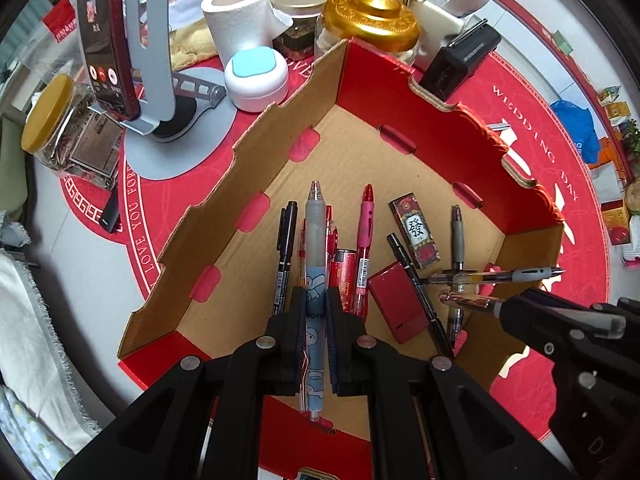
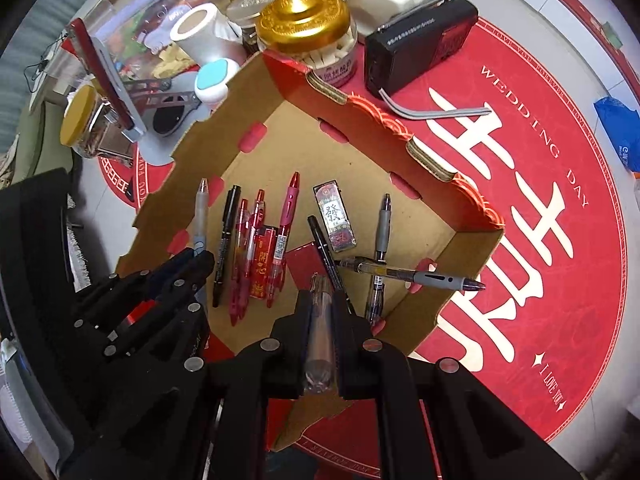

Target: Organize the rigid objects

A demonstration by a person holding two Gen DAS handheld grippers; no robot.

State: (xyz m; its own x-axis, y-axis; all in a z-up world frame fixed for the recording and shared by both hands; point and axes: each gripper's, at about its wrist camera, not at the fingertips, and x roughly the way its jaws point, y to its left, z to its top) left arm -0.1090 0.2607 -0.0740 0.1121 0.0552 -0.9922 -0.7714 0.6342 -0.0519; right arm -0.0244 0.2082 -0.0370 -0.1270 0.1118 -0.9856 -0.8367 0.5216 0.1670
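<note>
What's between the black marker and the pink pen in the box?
Red pens and a small red box lie between the black marker and pink pen, clearest in the right wrist view.

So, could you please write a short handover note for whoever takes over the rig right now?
Left tool: shut on the blue cartoon pen, held over the cardboard tray.
Right tool: shut on a clear pen, also over the tray.
Done: several pens, a black marker and a mahjong-print lighter lie in the tray.
Left: set both held pens down; one grey-grip pen overhangs the tray edge.
</note>
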